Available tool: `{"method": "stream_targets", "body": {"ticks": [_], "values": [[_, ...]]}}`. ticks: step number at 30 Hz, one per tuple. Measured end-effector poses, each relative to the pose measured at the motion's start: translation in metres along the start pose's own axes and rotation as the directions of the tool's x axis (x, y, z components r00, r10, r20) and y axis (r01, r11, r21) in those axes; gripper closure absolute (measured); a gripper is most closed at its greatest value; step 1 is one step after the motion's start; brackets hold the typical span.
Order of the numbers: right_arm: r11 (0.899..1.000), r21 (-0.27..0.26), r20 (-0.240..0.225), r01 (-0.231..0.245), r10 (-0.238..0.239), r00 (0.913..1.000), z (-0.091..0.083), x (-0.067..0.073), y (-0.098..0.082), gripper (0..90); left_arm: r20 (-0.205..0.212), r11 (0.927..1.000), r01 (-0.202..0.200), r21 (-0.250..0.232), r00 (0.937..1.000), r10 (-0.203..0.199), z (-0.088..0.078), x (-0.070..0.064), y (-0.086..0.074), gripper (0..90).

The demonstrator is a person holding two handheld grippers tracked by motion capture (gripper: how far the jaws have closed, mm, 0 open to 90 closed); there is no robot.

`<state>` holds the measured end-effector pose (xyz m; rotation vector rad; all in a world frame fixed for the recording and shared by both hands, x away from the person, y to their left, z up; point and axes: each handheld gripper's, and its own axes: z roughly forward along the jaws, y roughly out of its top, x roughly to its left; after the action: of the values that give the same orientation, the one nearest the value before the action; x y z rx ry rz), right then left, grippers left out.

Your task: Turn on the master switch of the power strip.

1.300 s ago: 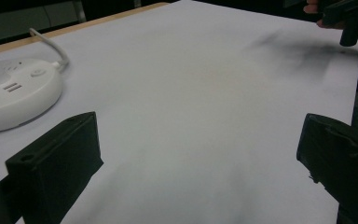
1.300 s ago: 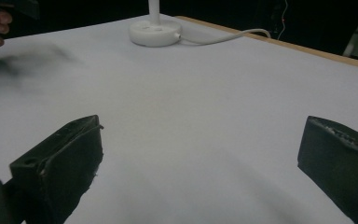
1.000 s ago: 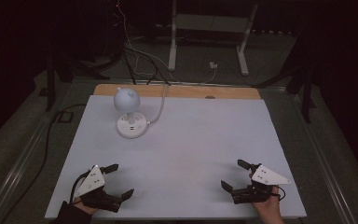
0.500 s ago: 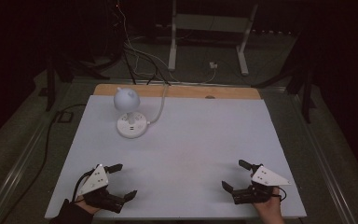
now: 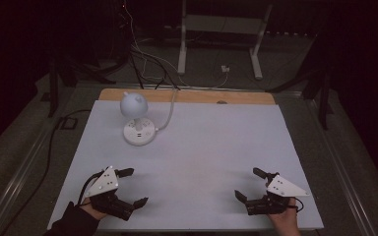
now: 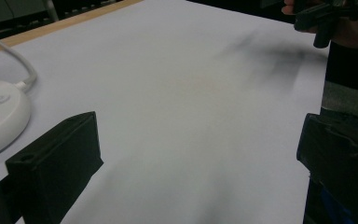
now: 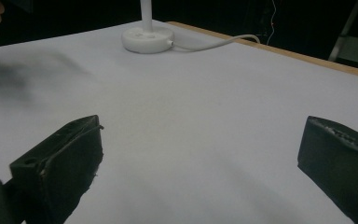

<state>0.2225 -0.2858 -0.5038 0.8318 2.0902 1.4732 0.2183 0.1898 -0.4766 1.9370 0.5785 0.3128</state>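
White desk lamp [image 5: 137, 118], upright, round base, table's far-left

High view overhead, claw views low, sharing lamp [image 5: 137, 119]

Open jaws, lamp base [image 7: 148, 38] beyond

This looks like a lab or test bay, dim all around. A table [image 5: 192, 147] is covered with a plain white sheet, its wooden edge showing along the far side. On it stands a small white desk lamp [image 5: 137, 118] with a round base, its white cable [image 5: 170, 110] running off the back. Behind the table, loose cables [image 5: 142, 54] snake over a grey floor, and a white metal stand [image 5: 221, 29] rises on two legs. Dark frames stand at both sides; they may be tripods or rig posts, too murky to say.
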Motion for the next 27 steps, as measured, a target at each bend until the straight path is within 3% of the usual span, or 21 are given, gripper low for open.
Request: {"method": "stream_targets", "body": {"ticks": [11,20,27], "values": [[1.000,-0.002,-0.006,-0.004,0.004,1.0000,-0.001,0.001,0.000,0.0,0.017,0.9999,0.014,0.003,0.9998,-0.014,0.000,0.008,0.016,0.2],[1.000,-0.008,-0.009,-0.005,0.005,0.9999,-0.001,0.000,0.001,0.0,0.003,0.9993,0.031,-0.022,0.9995,-0.031,-0.001,0.021,0.030,0.1],[1.000,-0.001,-0.014,0.002,-0.002,0.9999,0.000,0.002,0.000,0.0,-0.023,0.9987,0.050,-0.014,0.9985,-0.050,0.005,0.027,0.036,0.1]]}}
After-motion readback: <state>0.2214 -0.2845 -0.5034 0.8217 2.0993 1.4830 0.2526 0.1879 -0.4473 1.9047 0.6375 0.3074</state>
